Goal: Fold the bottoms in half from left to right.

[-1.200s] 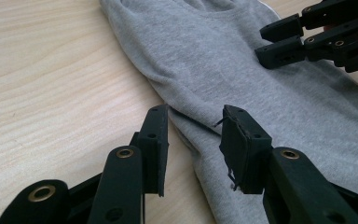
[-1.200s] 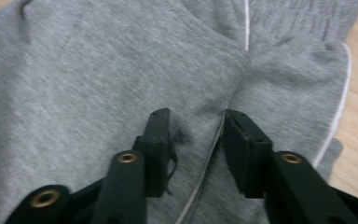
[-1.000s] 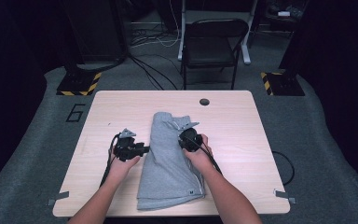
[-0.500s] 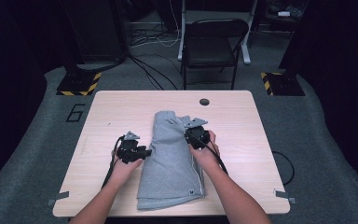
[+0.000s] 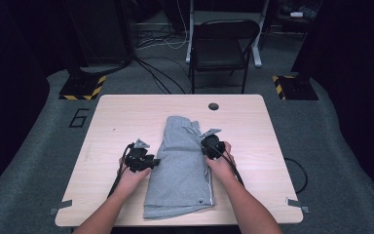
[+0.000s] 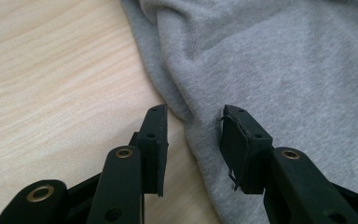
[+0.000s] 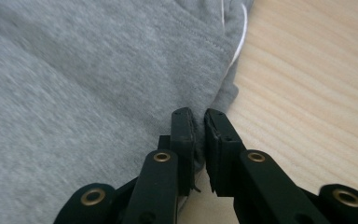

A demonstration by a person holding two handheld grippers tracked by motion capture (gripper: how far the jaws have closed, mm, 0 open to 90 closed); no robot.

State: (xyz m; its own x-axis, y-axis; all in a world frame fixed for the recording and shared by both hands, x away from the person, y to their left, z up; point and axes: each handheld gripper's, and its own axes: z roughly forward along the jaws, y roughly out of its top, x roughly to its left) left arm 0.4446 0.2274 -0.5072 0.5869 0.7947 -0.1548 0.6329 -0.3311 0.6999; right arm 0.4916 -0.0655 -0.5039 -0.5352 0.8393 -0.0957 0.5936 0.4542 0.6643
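Note:
A folded grey garment (image 5: 180, 165) lies lengthwise in the middle of the light wooden table (image 5: 121, 117). My left gripper (image 5: 150, 162) is at the garment's left edge. In the left gripper view, this gripper (image 6: 193, 122) is open, its jaws straddling the hem of the grey garment (image 6: 284, 70). My right gripper (image 5: 206, 147) is at the garment's right edge. In the right gripper view, its jaws (image 7: 198, 119) are pressed almost together on the edge of the grey cloth (image 7: 74, 93), beside a white cord (image 7: 240, 32).
A small dark round hole (image 5: 213, 106) sits in the table near its far edge. A black folding chair (image 5: 224, 48) stands beyond the table, with cables on the floor. Bare wood lies on both sides of the garment.
My right gripper has slid rightwards from the top of the garment to its right edge. The left gripper has shifted slightly nearer and towards the left hem.

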